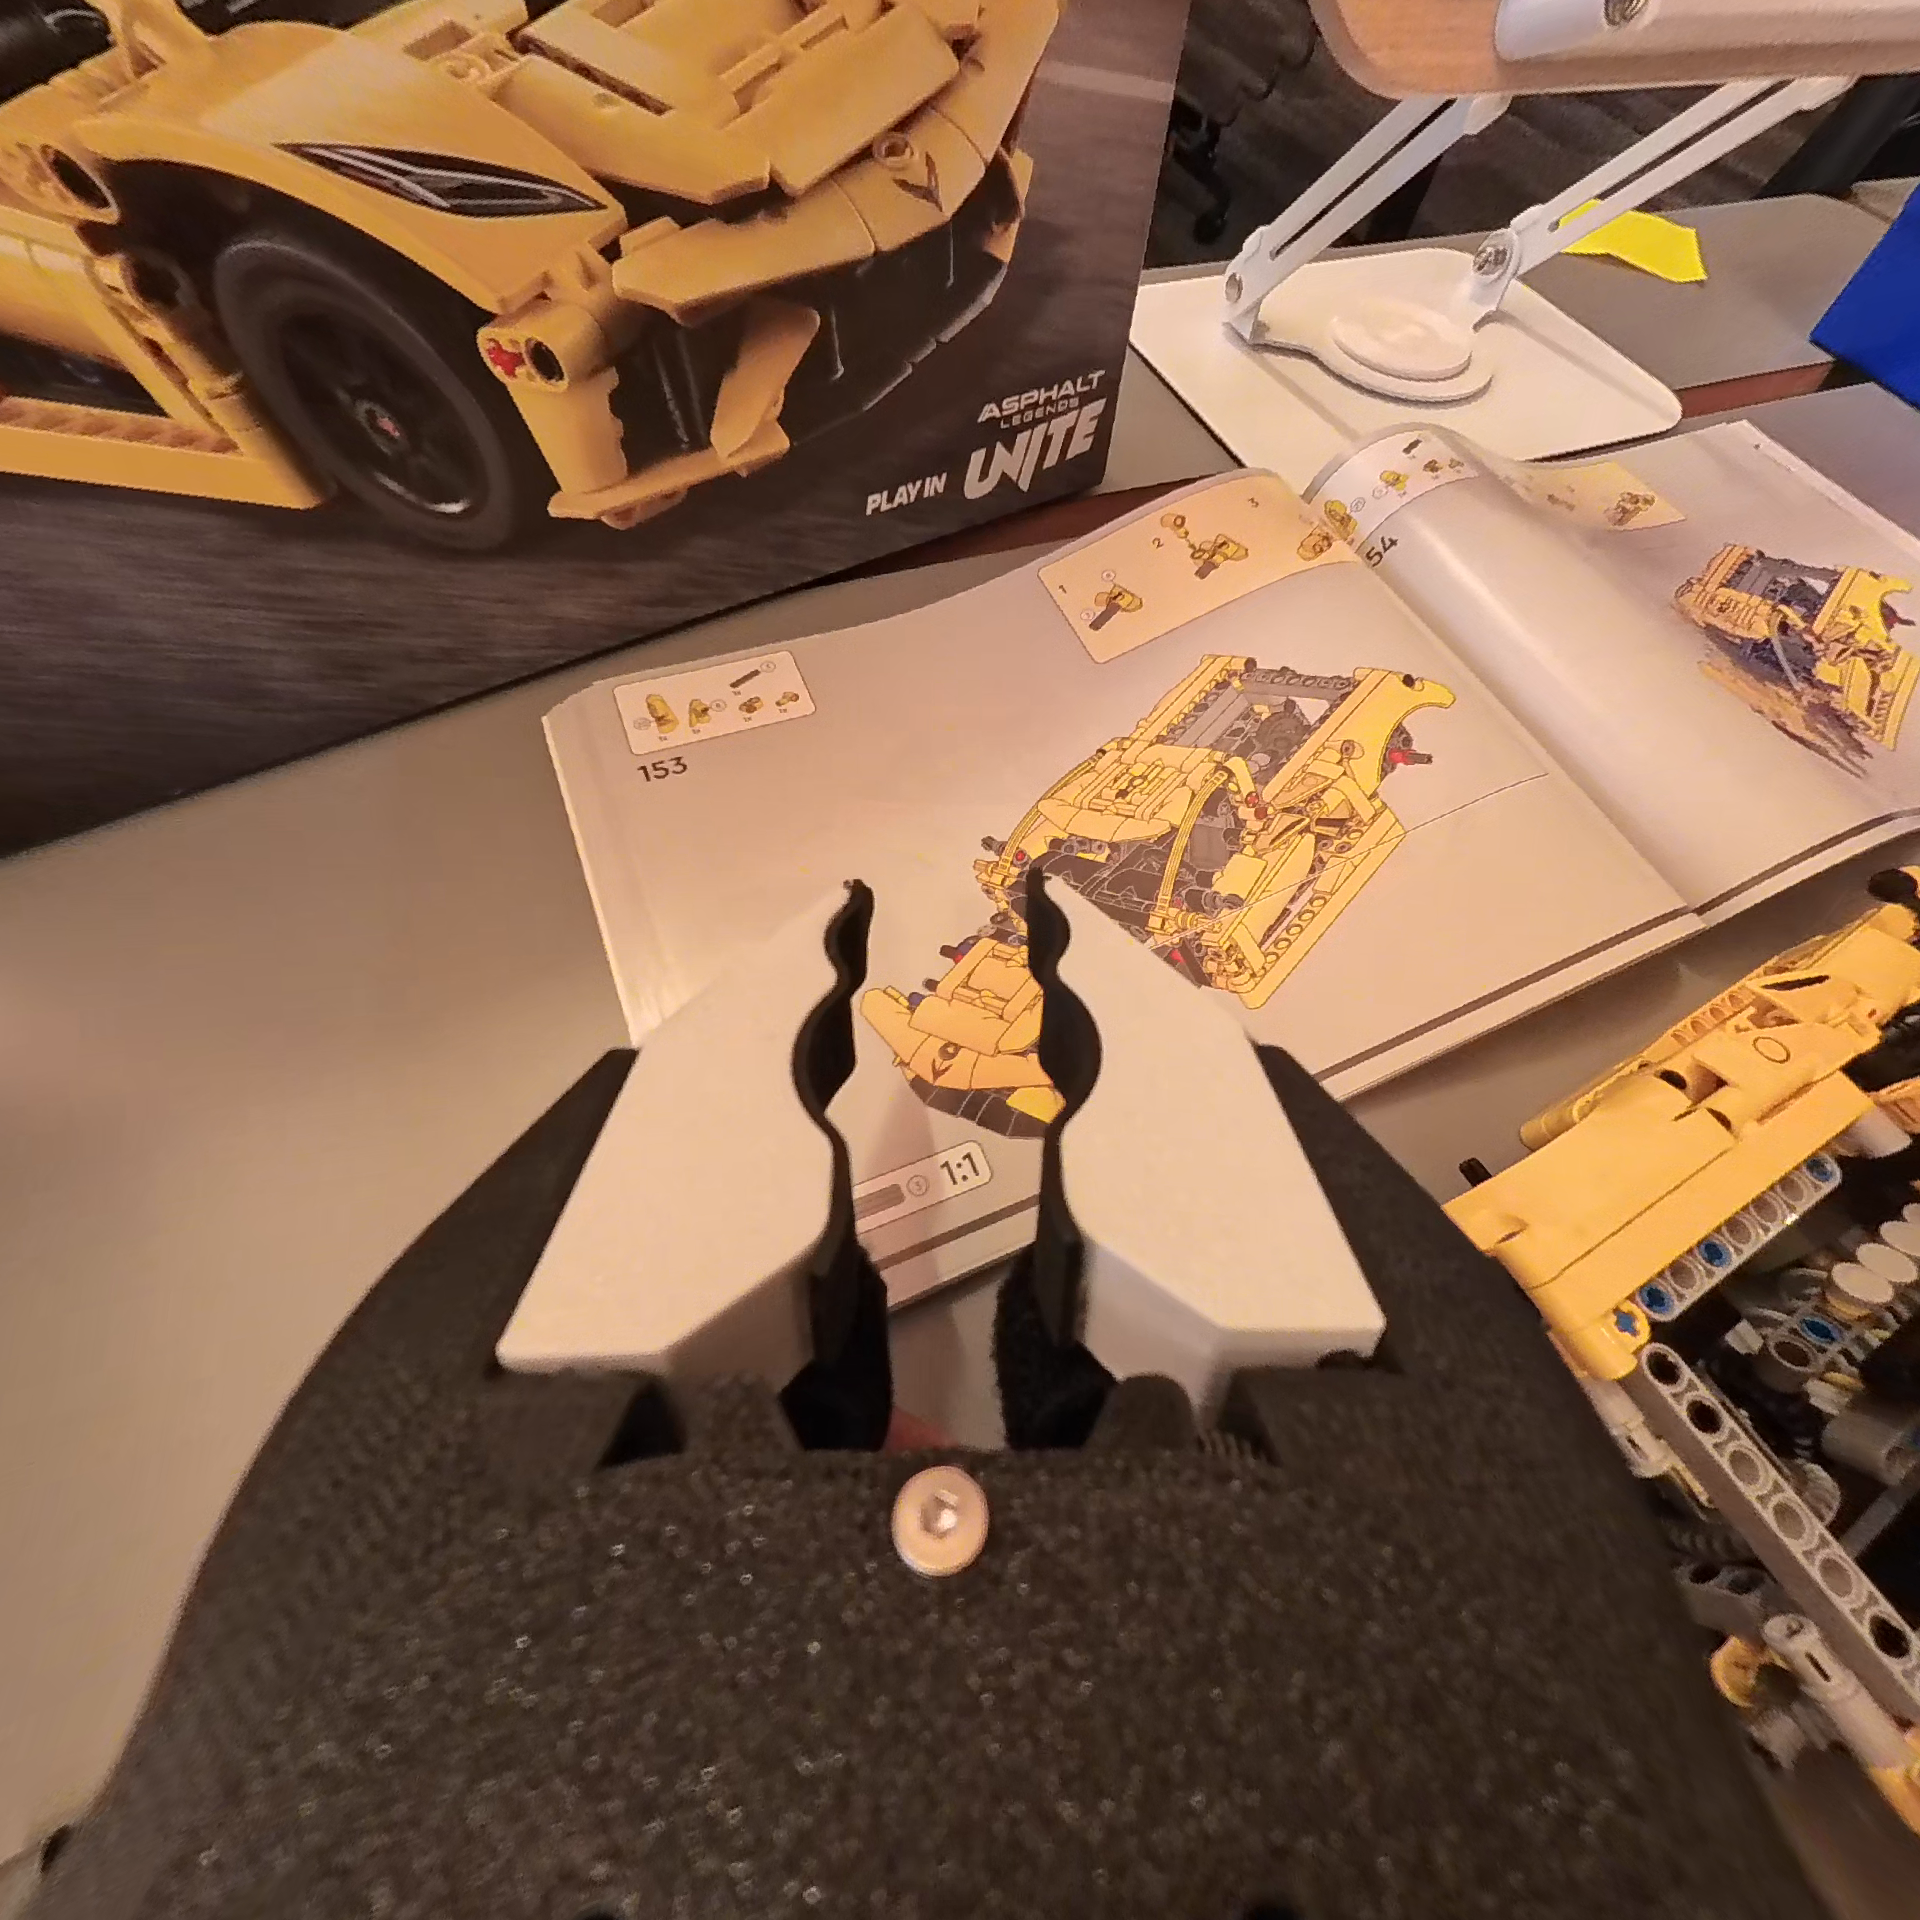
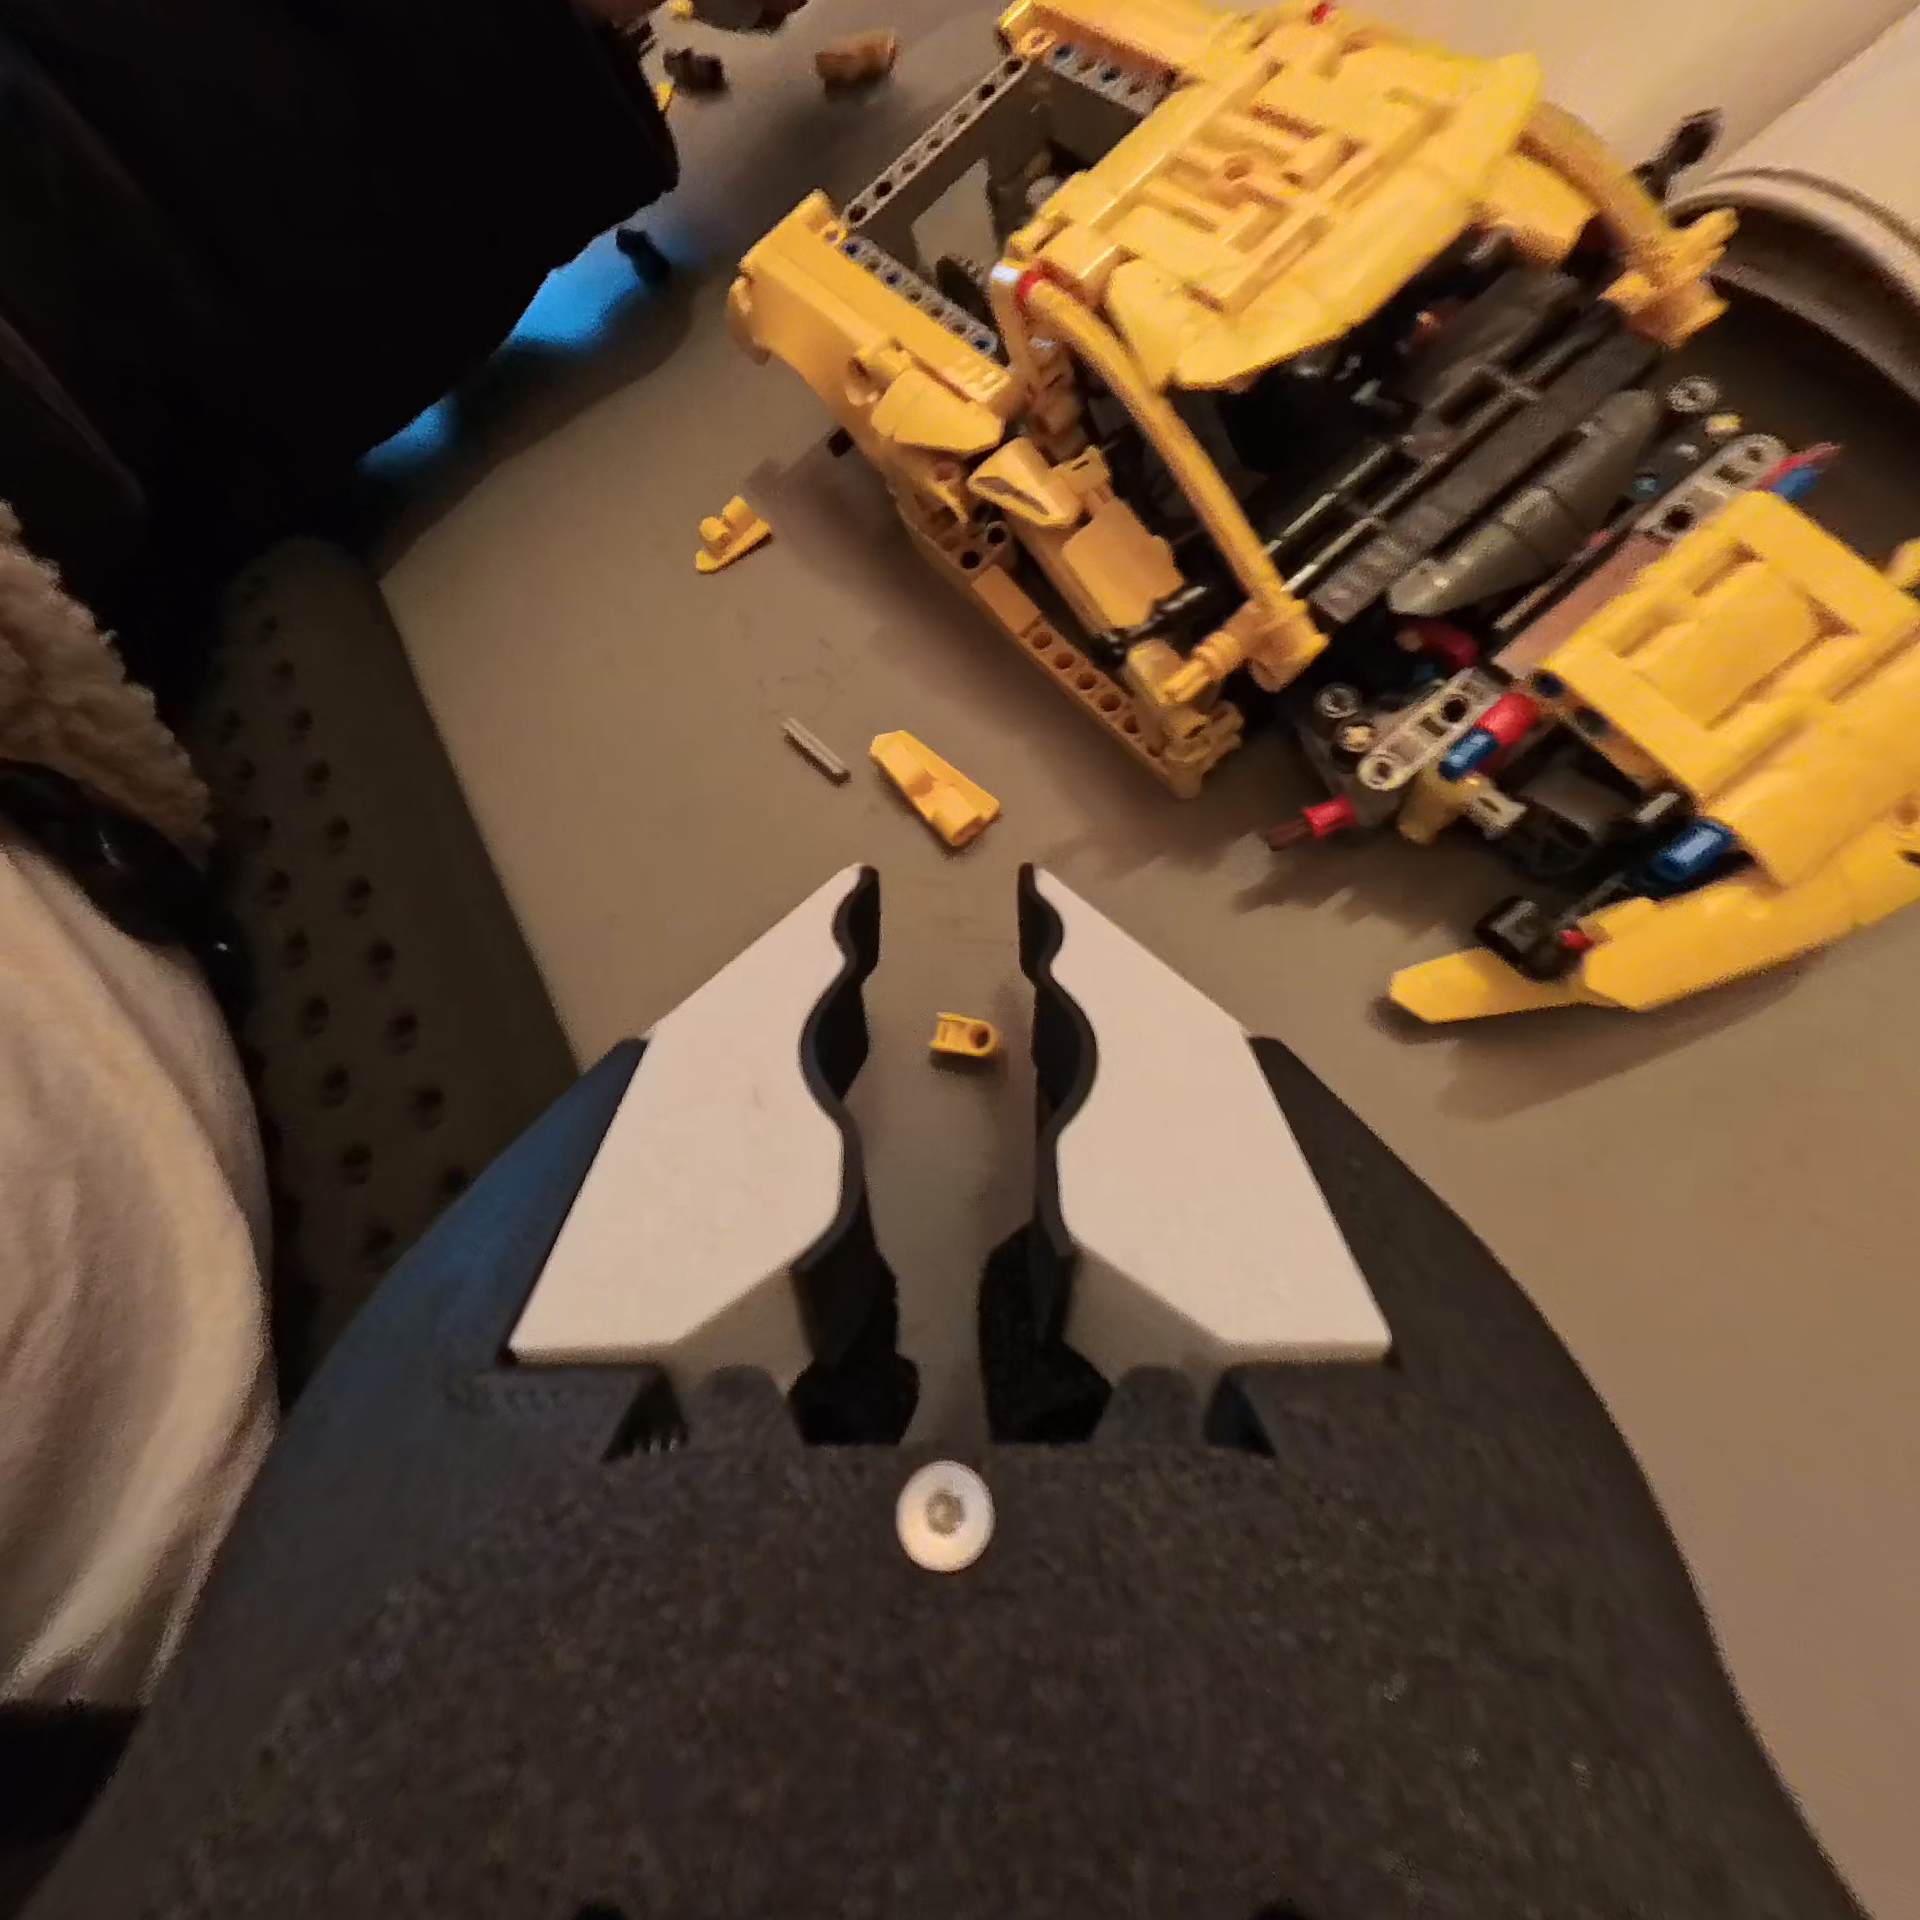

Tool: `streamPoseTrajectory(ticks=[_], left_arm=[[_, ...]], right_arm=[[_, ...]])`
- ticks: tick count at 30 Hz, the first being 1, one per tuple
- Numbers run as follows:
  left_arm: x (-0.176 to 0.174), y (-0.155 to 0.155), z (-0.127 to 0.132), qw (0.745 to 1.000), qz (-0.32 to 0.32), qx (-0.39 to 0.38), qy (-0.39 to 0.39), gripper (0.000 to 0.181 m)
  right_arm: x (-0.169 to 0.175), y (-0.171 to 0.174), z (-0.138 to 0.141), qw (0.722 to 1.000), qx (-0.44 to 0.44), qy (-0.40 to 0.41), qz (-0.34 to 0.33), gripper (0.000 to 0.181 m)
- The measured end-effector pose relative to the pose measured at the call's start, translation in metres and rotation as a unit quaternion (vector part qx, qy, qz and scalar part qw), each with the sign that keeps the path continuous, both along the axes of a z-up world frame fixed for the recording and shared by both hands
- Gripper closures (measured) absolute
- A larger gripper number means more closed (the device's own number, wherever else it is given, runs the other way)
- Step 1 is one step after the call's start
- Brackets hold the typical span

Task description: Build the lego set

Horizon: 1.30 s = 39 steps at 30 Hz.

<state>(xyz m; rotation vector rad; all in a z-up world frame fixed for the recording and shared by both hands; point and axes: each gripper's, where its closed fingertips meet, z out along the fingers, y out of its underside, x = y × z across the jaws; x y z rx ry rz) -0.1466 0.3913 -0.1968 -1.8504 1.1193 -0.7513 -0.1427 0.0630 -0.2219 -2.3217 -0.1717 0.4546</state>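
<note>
The half-built yellow lego car [image 2: 1299, 447] lies on the grey table, upper right in the right wrist view; it also shows at the right edge of the left wrist view [image 1: 1714, 1195]. My right gripper [image 2: 948, 883] is open and empty above the table. A small yellow connector [image 2: 964, 1039] lies on the table between its fingers. A yellow wedge piece [image 2: 933, 784], a grey axle [image 2: 816, 750] and another yellow piece [image 2: 730, 532] lie beyond. My left gripper [image 1: 943, 896] is open and empty, hovering over the open instruction booklet [image 1: 1039, 790].
The set's box [image 1: 520, 312] stands at the back left. A white lamp base [image 1: 1392, 353] stands behind the booklet. A perforated chair arm [image 2: 332, 935] and a person's fleece sleeve [image 2: 94, 1143] are at the left table edge. Small loose pieces [image 2: 852, 57] lie far back. The tips of one gripper are about 35 cm away from the tips of the other. The left gripper is farther from the grey axle [image 2: 816, 750], some 30 cm, than the right, some 7 cm. The yellow piece [image 2: 730, 532] sits 15 cm or so from the ends of my right fingers.
</note>
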Motion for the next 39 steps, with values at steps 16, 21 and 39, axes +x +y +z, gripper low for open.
streamPoseTrajectory(ticks=[16,21,39], left_arm=[[0.001,-0.002,0.004,1.0,-0.003,-0.001,-0.006,0.151],[0.001,-0.003,0.003,1.0,-0.004,0.005,0.0,0.151],[-0.002,-0.001,0.01,1.0,-0.001,0.002,-0.011,0.151]], right_arm=[[-0.069,0.046,-0.007,0.991,0.003,-0.03,0.128,0.157],[-0.098,0.081,-0.026,0.983,-0.011,-0.108,0.15,0.156],[-0.109,0.087,-0.024,0.983,0.004,-0.094,0.157,0.156]])
